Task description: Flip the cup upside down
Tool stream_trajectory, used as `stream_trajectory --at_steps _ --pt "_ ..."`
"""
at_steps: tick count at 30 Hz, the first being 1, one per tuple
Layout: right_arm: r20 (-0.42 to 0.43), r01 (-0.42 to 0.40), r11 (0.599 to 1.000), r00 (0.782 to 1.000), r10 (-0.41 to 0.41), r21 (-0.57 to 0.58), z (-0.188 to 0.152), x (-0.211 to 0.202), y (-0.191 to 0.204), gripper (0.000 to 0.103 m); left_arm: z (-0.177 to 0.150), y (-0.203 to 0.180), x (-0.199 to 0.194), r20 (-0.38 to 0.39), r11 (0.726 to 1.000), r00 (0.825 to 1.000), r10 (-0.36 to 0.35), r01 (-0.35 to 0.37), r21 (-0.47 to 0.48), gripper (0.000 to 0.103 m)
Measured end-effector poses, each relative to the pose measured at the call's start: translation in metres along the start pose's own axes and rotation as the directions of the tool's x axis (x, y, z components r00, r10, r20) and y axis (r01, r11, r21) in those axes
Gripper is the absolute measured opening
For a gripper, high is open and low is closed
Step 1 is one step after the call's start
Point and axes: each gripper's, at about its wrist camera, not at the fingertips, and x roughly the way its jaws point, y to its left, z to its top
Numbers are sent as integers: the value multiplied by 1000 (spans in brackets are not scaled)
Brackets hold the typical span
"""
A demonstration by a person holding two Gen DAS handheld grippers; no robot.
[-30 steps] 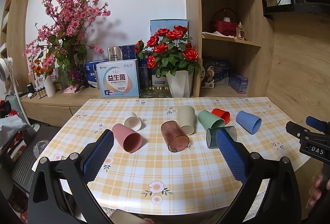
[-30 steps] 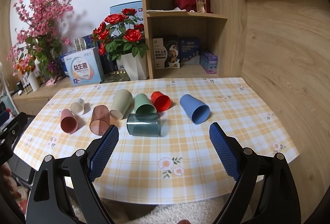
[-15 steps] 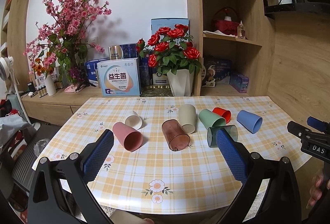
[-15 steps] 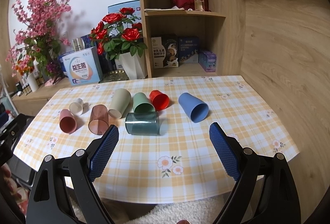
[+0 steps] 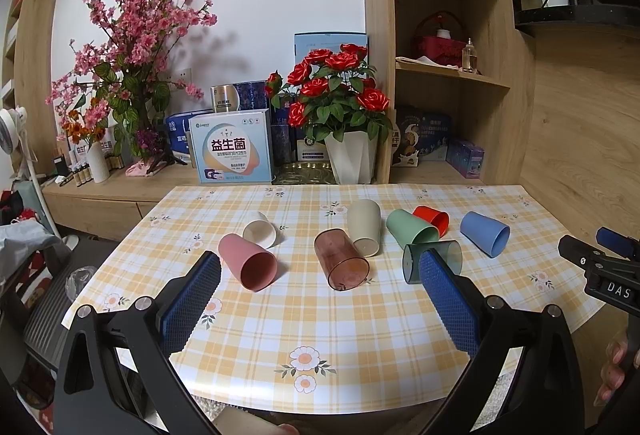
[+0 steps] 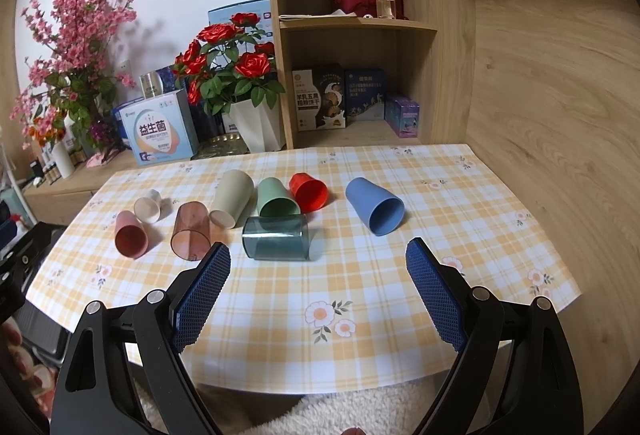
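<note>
Eight cups lie on their sides across the middle of the checked table (image 6: 460,171), none of them upright or inverted. From the right wrist view they run from 9 o'clock to 3 o'clock: the pink cup (image 6: 130,235), the small white cup (image 6: 148,206) just behind it, the clear brown cup (image 6: 191,231), the beige cup (image 6: 232,198), the green cup (image 6: 276,198), the red cup (image 6: 309,191) and the blue cup (image 6: 375,206), which lies apart from the rest with bare cloth on both sides. The dark teal cup (image 6: 277,238) lies crosswise just in front of the green one, nearest the front edge. Green and red touch or nearly so; I cannot tell which. The left gripper (image 5: 320,275) hangs over the near edge with its fingers spread wide and nothing between them, the brown cup straight ahead at 12 o'clock. The right gripper (image 6: 318,259) also has its fingers wide apart and empty, the teal cup just ahead at 11 o'clock. Open cloth stretches from the cups to the near edge, and beyond the far edge stands a pot of red roses (image 6: 236,75).
</note>
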Motion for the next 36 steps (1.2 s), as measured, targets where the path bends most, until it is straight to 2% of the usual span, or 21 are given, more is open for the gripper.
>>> stream_trajectory --at_steps 24,26,29,31,34,36 --pt "-8 -11 1000 1000 11 1 -5 4 0 87 -3 2 3 -17 1000 1000 -13 13 -6 97" --pt "-13 -22 1000 1000 22 3 -6 5 0 87 -2 6 4 -18 1000 1000 -12 11 -27 97" --pt "-17 -32 999 999 32 16 -3 8 -2 87 1 17 6 -24 997 999 -45 44 -70 97" --pt "-14 -42 999 999 42 26 2 11 -5 88 2 27 8 -33 995 999 -38 35 -95 97" --pt "-12 -90 995 996 90 43 8 21 -11 89 9 41 19 -69 993 998 -12 4 -121 97" --pt "-25 -85 995 996 86 51 11 33 -15 89 7 60 34 -118 990 993 -18 1 -143 97"
